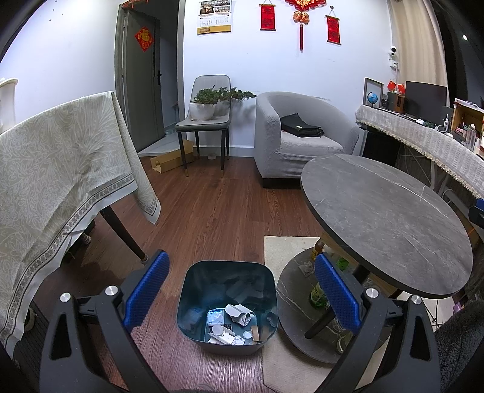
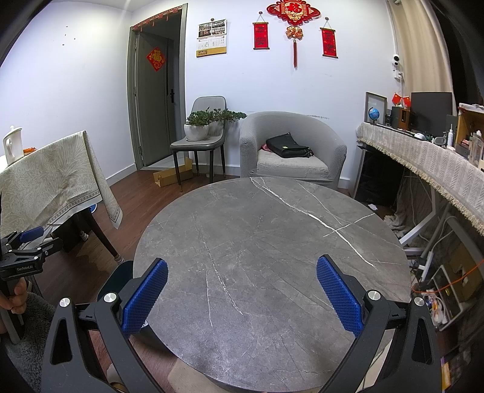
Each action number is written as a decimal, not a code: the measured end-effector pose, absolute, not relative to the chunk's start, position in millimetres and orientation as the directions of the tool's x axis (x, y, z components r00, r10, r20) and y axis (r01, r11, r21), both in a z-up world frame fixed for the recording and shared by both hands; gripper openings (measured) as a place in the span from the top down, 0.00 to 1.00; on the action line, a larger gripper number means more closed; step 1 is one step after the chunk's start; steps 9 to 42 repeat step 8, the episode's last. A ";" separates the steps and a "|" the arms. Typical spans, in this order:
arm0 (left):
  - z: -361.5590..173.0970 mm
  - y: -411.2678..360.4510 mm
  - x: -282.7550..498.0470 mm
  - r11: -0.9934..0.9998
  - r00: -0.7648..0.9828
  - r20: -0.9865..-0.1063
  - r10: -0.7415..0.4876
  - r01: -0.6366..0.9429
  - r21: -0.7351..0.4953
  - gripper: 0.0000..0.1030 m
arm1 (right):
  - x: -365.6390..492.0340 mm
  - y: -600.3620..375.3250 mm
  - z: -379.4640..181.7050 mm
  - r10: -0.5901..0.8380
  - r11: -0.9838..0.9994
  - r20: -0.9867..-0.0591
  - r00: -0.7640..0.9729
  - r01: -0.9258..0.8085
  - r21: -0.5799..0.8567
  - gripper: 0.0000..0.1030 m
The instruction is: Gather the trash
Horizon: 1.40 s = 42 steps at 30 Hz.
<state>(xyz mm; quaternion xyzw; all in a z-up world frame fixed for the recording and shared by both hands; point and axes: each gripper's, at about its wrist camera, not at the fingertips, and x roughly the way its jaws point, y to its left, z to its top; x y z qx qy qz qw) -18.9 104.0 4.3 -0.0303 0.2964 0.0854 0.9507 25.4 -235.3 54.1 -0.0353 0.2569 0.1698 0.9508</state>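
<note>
We hold the left gripper, blue pads wide apart and empty, directly over the dark teal plastic bin holding paper scraps. The right gripper, equally spread, faces the bare grey marble round table; the bin sits at its nine o'clock.

Two hand-held grippers are counted: the left hand-held gripper and the right hand-held gripper, each with two blue pads. One dark bin is seen on the floor, holding several crumpled scraps whose number cannot be told. One round grey bench is counted, and one cloth-covered bench at the left. One dining chair and one armchair are seen at the far wall. Two potted plants are counted on the chair, and one black bag on the armchair. Two red scrolls are hung on the wall, with one knot ornament between them and one calendar at their left.
</note>
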 end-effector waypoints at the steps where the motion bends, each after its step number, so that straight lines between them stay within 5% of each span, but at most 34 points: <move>1: 4.1 105.0 -17.8 0.983 0.808 -0.572 0.140 -0.181 -0.015 0.04 | 25.4 -235.2 54.2 0.305 0.940 -0.500 0.810 -0.341 0.020 0.03; 42: 5.9 106.9 -14.2 0.982 0.806 -0.576 0.138 -0.188 -0.027 0.04 | 25.6 -235.3 54.3 0.305 0.940 -0.501 0.810 -0.341 0.021 0.03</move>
